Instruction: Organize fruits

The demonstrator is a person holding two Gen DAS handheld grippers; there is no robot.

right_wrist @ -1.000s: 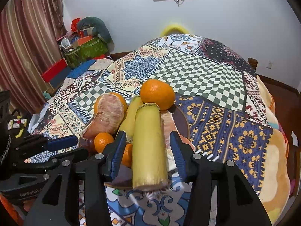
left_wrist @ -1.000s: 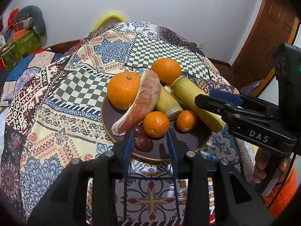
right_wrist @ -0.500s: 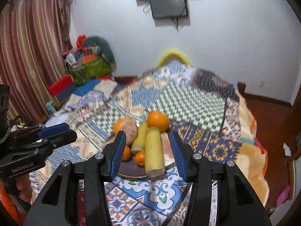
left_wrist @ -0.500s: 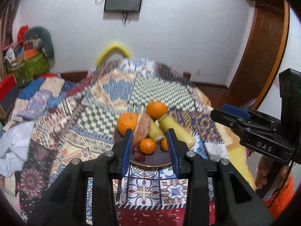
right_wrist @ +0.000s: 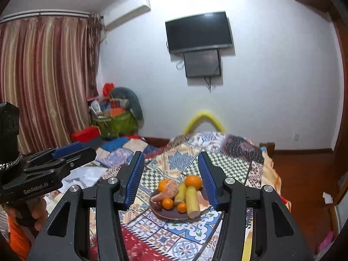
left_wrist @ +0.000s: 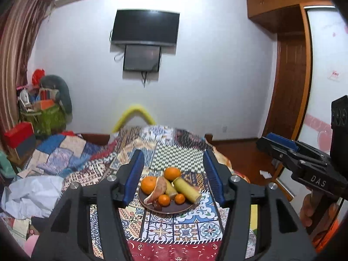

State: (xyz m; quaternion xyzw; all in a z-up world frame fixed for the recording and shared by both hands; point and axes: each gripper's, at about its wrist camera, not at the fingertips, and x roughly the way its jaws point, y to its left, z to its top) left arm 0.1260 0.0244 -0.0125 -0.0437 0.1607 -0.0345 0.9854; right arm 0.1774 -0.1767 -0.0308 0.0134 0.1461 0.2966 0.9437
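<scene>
Two grippers, left gripper (left_wrist: 174, 174) and right gripper (right_wrist: 170, 177), are hanging released, well apart from the fruit plate (left_wrist: 167, 211) on the patchwork quilt (left_wrist: 174, 230); I'm judging nothing needs regripping.

Left gripper (left_wrist: 174, 176) and right gripper (right_wrist: 170, 178) both gape wide, apparently level.

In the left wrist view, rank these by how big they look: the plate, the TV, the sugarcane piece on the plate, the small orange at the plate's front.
1. TV, though it hangs far off on the wall, so its true size is larger still.
2. Plate.
3. Sugarcane piece.
4. Small orange.
</scene>
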